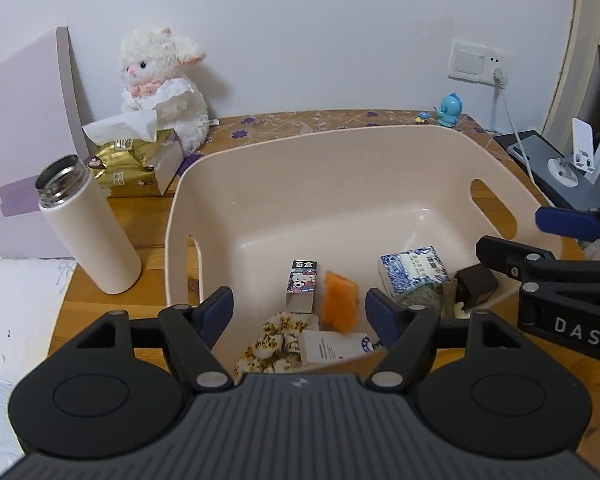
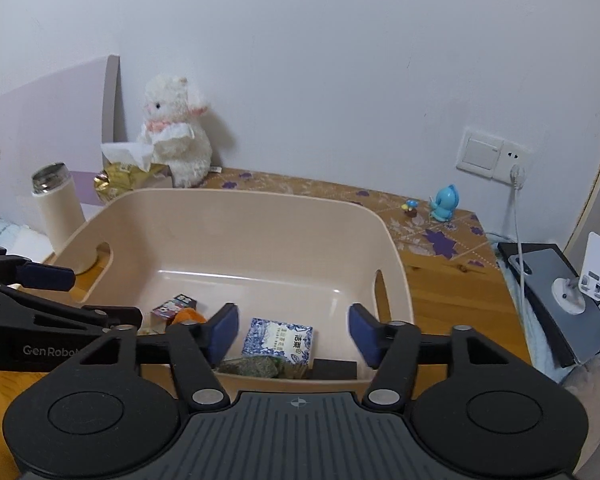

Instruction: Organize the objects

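Observation:
A beige plastic basket (image 1: 319,160) (image 2: 236,208) stands on the wooden table. Inside it lie a cartoon-printed small box (image 1: 301,286) (image 2: 174,308), an orange fuzzy piece (image 1: 341,300), a blue-and-white patterned box (image 1: 413,272) (image 2: 280,338), a floral fabric piece (image 1: 272,346), a white tube (image 1: 333,346), a dark block (image 1: 475,285) (image 2: 333,368) and a green packet (image 2: 256,367). My left gripper (image 1: 300,312) is open above the basket's near edge, holding nothing. My right gripper (image 2: 292,330) is open over the near right part, holding nothing.
A white lidless flask (image 1: 88,228) (image 2: 58,216) stands left of the basket. Behind it are a tissue box (image 1: 140,160), gold packets (image 2: 118,180) and a white plush rabbit (image 1: 164,84) (image 2: 176,132). A blue toy figure (image 1: 448,109) (image 2: 443,203) and a phone stand (image 2: 579,280) sit to the right.

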The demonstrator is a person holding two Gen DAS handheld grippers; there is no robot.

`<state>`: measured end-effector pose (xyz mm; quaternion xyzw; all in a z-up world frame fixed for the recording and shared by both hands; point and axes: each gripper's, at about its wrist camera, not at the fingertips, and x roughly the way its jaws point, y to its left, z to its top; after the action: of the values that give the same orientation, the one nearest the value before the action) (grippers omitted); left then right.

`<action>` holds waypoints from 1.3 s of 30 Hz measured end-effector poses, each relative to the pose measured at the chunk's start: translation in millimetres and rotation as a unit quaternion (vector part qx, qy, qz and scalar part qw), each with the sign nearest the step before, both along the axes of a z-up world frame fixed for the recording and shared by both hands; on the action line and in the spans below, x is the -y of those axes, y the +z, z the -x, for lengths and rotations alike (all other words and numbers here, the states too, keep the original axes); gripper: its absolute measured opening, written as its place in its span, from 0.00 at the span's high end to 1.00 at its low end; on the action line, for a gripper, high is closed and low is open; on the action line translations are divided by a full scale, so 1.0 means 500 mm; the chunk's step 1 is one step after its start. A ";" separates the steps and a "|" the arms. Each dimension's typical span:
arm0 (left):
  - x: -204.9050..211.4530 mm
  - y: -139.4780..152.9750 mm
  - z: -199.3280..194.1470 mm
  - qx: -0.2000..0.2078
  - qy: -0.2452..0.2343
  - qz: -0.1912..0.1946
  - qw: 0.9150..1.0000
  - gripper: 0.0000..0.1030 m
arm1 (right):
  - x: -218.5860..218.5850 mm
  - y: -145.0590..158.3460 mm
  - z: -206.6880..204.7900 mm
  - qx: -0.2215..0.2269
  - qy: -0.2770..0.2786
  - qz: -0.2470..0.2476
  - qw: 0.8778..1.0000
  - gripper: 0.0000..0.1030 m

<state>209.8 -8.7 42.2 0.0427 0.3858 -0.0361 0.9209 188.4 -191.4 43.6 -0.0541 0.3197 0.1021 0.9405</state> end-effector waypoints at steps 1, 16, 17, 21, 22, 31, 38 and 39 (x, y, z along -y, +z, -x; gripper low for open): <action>0.001 0.006 0.009 0.004 0.001 -0.003 1.000 0.28 | 0.002 0.006 0.007 -0.001 0.000 -0.001 1.000 0.28; -0.009 0.045 0.144 0.032 0.028 0.013 0.999 0.22 | 0.033 0.064 0.135 -0.005 -0.004 -0.023 1.000 0.14; -0.011 0.047 0.154 0.032 0.029 0.013 0.999 0.22 | 0.037 0.067 0.143 -0.005 -0.004 -0.026 1.000 0.14; -0.017 0.058 0.191 0.030 0.031 0.015 0.999 0.22 | 0.057 0.073 0.176 -0.005 -0.009 -0.042 0.999 0.12; -0.017 0.061 0.200 0.029 0.032 0.015 0.999 0.22 | 0.061 0.075 0.183 -0.004 -0.010 -0.043 0.999 0.12; -0.019 0.088 0.279 0.023 0.023 0.034 0.999 0.22 | 0.078 0.090 0.255 0.005 -0.011 -0.047 0.999 0.09; -0.012 0.110 0.327 0.029 0.018 0.035 0.999 0.18 | 0.081 0.111 0.301 0.019 -0.012 -0.049 0.999 0.05; -0.012 0.114 0.334 0.032 0.018 0.035 0.999 0.16 | 0.081 0.114 0.305 0.022 -0.013 -0.047 0.999 0.05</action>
<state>42.7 -2.6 99.3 0.0047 0.3552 -0.0312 0.9343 35.6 -231.6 100.8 -0.0076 0.2939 0.1042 0.9501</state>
